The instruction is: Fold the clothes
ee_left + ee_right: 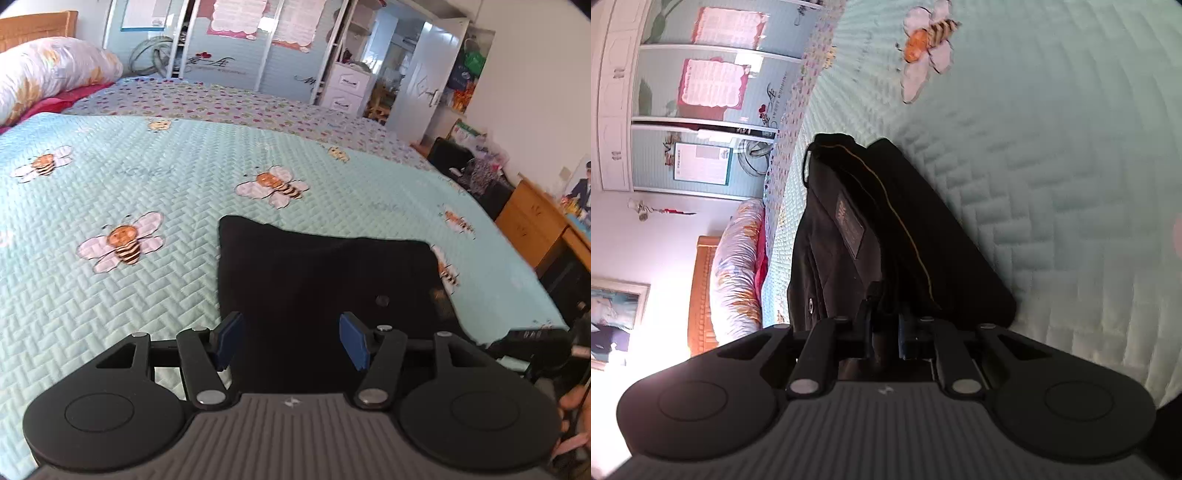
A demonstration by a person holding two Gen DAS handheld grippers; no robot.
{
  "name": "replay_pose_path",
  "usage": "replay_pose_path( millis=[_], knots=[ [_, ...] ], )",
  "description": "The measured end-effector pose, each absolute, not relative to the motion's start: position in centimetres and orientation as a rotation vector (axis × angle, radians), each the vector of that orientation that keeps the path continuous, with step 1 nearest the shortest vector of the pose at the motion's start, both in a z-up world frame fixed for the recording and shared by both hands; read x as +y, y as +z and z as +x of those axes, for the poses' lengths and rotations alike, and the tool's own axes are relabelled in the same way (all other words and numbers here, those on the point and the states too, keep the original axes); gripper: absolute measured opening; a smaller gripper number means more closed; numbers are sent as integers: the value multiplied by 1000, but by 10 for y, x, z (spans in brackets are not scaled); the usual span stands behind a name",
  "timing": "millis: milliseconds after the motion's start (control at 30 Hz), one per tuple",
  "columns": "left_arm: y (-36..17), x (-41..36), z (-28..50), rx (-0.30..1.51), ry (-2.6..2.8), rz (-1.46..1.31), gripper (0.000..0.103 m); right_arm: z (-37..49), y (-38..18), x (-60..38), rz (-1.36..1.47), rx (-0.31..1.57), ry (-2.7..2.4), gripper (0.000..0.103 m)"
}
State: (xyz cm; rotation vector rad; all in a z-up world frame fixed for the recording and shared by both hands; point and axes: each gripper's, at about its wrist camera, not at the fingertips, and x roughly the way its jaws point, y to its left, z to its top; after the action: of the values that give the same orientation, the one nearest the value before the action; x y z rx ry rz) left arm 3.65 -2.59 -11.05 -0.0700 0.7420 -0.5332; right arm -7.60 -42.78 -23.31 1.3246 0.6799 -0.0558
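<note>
A pair of black trousers (325, 280) lies folded on a pale green quilted bedspread (110, 295) with bee prints. My left gripper (291, 339) hangs over the near part of the trousers, open, its blue pads (229, 338) well apart with nothing between them. In the right wrist view the black trousers (886, 229) show a leather waist patch, a metal button and yellow stitching. My right gripper (886, 328) is shut on the trousers' waist edge, and the view is rolled sideways. The other gripper and a hand show at the right edge of the left wrist view.
A flowered pillow (51, 77) and wooden headboard sit at the bed's far left. Wardrobes with sliding doors (236, 40) stand beyond the bed. A wooden desk (535, 229) and dark bags (472, 173) line the right side. The bedspread (1052, 147) spreads wide around the trousers.
</note>
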Motion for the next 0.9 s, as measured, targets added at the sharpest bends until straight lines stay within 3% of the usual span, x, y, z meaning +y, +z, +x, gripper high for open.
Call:
replay_pose_path(
  millis=[400,700,900],
  knots=[
    [-172,-56,-22,588,-319,485,60,-96,-206,-414,1156,648,-50,26],
    [-198,-64,-6,630,-345,550,60,-119,-159,-395,914,540,-66,26],
    [-199,-72,-9,586,-344,577,60,-97,-158,-382,867,539,-30,27]
  ],
)
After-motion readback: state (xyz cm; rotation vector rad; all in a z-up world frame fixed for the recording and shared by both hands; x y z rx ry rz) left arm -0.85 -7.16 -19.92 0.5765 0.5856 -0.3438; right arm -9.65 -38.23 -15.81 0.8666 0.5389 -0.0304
